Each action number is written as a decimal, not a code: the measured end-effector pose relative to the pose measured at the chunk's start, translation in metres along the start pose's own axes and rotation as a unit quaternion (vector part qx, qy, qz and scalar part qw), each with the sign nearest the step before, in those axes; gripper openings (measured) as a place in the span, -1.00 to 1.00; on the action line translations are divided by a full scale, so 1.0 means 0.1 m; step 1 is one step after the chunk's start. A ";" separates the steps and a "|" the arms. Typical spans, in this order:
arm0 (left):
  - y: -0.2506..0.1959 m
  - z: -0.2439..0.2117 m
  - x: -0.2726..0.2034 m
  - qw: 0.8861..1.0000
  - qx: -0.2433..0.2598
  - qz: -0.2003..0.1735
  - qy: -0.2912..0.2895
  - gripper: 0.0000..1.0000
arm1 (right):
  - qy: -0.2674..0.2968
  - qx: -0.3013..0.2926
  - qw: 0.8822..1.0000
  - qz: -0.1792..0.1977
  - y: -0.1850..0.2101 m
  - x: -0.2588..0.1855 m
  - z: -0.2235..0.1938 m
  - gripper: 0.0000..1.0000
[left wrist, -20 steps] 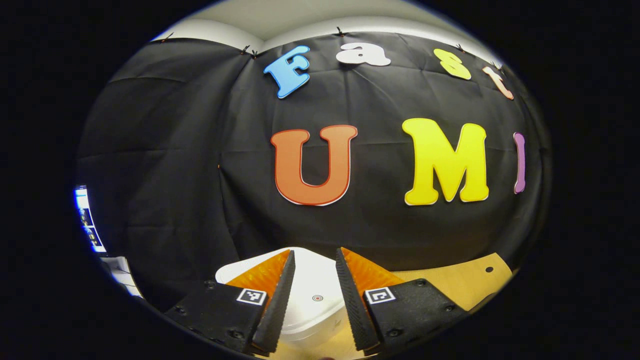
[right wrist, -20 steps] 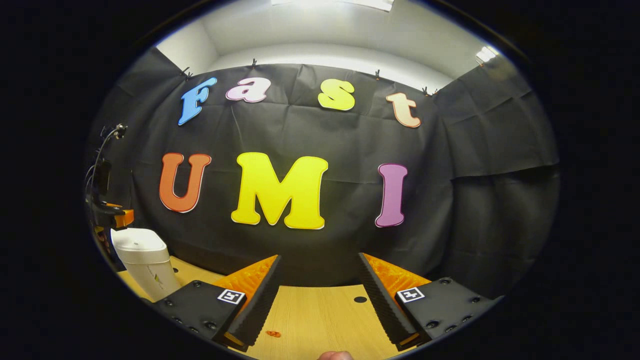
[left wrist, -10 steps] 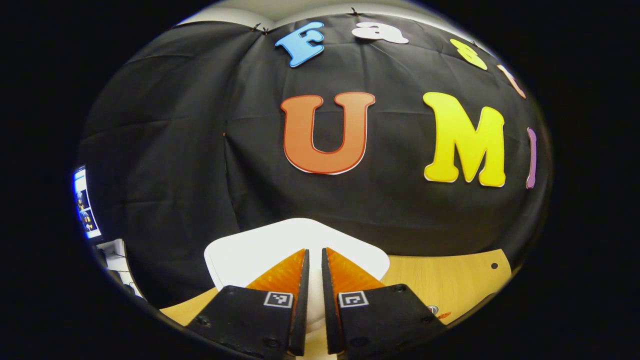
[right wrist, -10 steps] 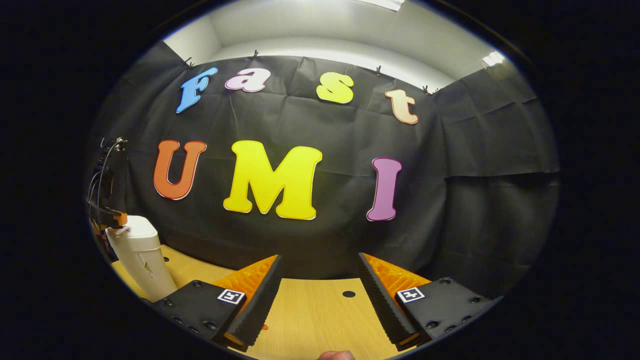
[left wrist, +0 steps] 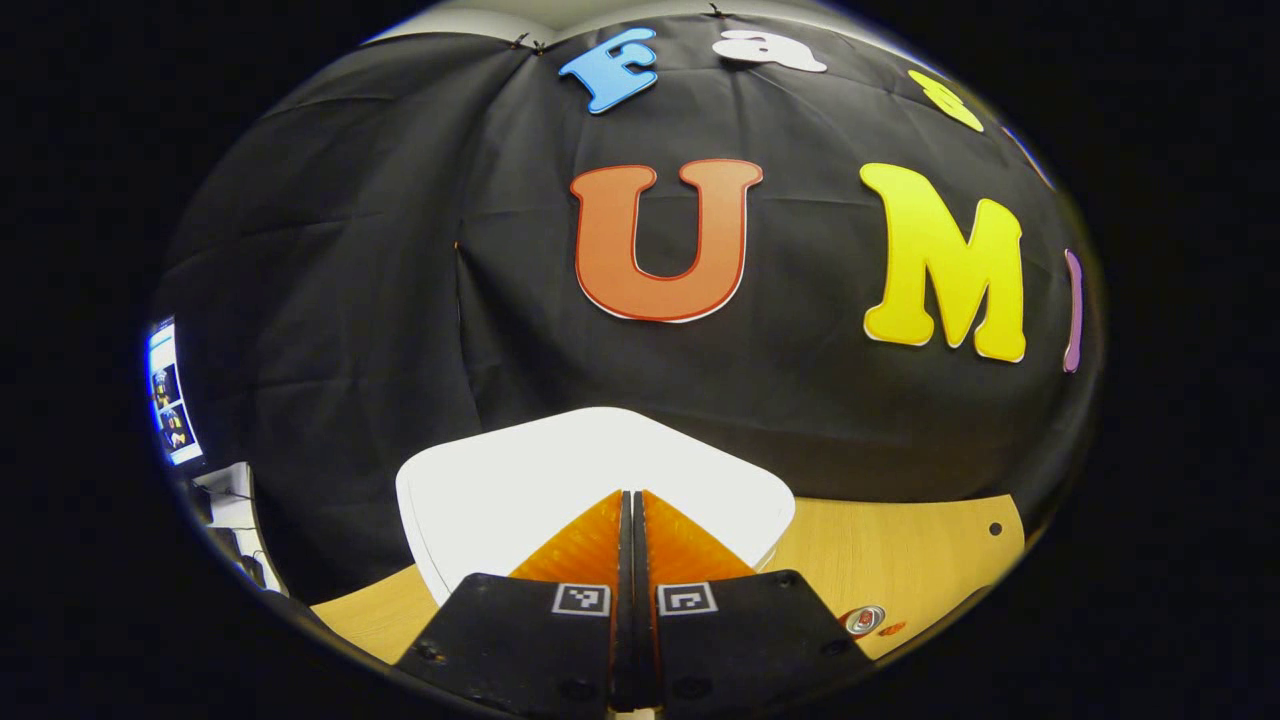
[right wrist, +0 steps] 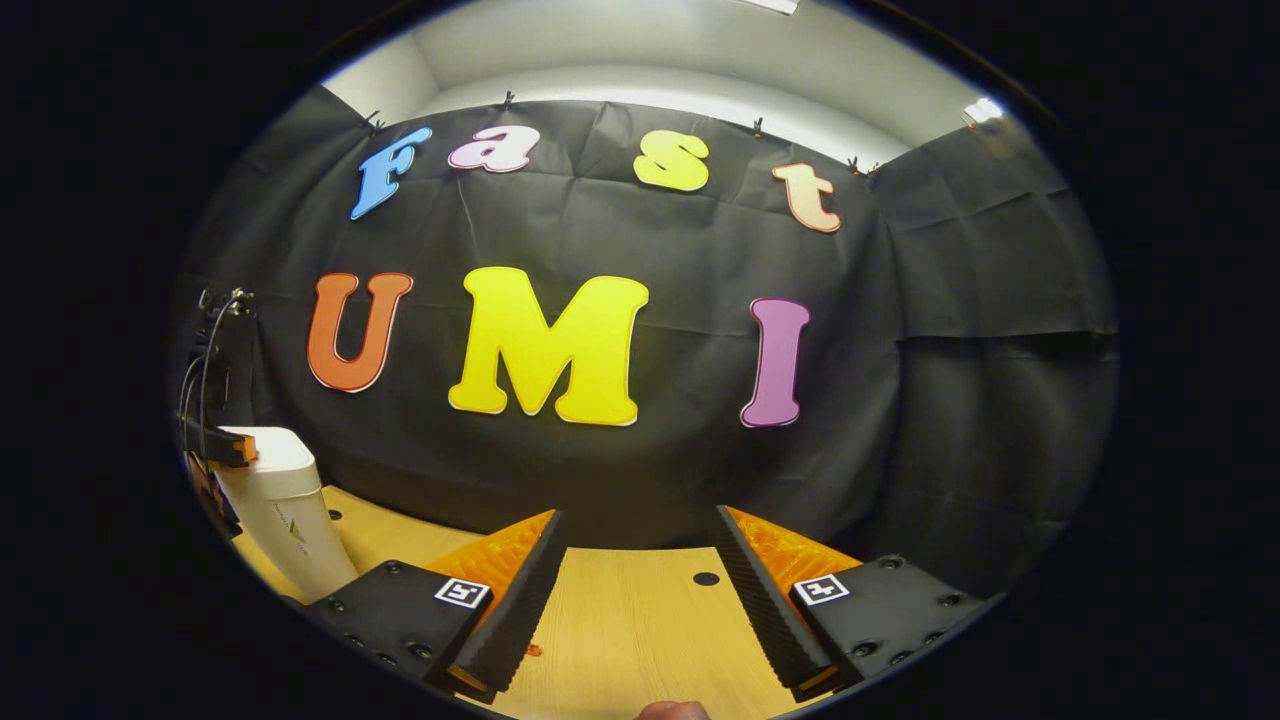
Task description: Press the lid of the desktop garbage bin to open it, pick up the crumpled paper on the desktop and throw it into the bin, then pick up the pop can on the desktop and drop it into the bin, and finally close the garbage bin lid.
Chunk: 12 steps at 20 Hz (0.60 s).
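Bin lid first: your left claw (left wrist: 632, 560) has its two fingers pressed together with nothing between them, and they point down onto the smooth white plastic lid (left wrist: 500, 490) of the white desktop garbage bin, which spreads out directly beneath and ahead of the tips. Whether the tips are actually touching the lid you cannot tell from the left gripper view; they look right at it.

The risk here, as I judge it, is a press that lands off the latch area or slides on the slick plastic, so the lid fails to pop. Pushing at an angle could also shove or tip the light, tall bin (right wrist: 285, 505) across the pale wooden worktop (right wrist: 640, 630) instead of releasing the catch. Keep the push straight down.

Your right claw (right wrist: 640, 590) stands wide open and empty, low over bare wood, well apart from the bin, which sits far to its left in the right gripper view with the other claw (right wrist: 222, 450) on top of it.

Beyond the left claw, to its right, a small round metal top (left wrist: 862, 620), possibly the pop can, rests on the worktop.
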<state>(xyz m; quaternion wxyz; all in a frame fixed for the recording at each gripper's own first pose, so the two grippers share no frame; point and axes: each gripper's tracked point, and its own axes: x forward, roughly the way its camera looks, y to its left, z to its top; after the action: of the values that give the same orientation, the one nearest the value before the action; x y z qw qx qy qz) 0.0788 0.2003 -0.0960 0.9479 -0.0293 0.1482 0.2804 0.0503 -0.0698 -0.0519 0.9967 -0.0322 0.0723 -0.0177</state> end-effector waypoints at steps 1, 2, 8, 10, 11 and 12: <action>0.00 0.00 0.00 1.000 0.001 0.004 -0.001 -0.93 | 0.003 -0.003 1.000 0.001 0.03 0.01 -0.03 0.87; 0.00 -0.01 0.00 1.000 0.001 0.006 0.000 -0.94 | 0.004 -0.005 1.000 0.007 0.07 0.01 -0.04 0.88; -0.06 0.18 -0.09 0.999 -0.011 -0.033 -0.021 -0.94 | -0.006 -0.004 0.999 0.033 0.26 0.05 0.04 0.87; -0.06 0.43 -0.14 0.998 -0.026 -0.036 -0.045 -0.94 | -0.013 -0.002 0.999 0.034 0.25 0.04 0.08 0.88; -0.07 0.55 -0.18 0.997 -0.018 -0.036 -0.058 -0.94 | -0.017 -0.004 0.999 0.033 0.24 0.02 0.11 0.88; -0.10 0.66 -0.22 0.997 -0.009 -0.040 -0.072 -0.92 | -0.022 -0.007 0.999 0.031 0.22 0.01 0.14 0.88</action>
<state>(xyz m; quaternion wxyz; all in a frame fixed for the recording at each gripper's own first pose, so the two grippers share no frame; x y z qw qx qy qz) 0.0843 0.1901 -0.0265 0.9663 -0.0237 0.0754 0.2451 0.0540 -0.0472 -0.0396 0.9978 -0.0375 0.0517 0.0146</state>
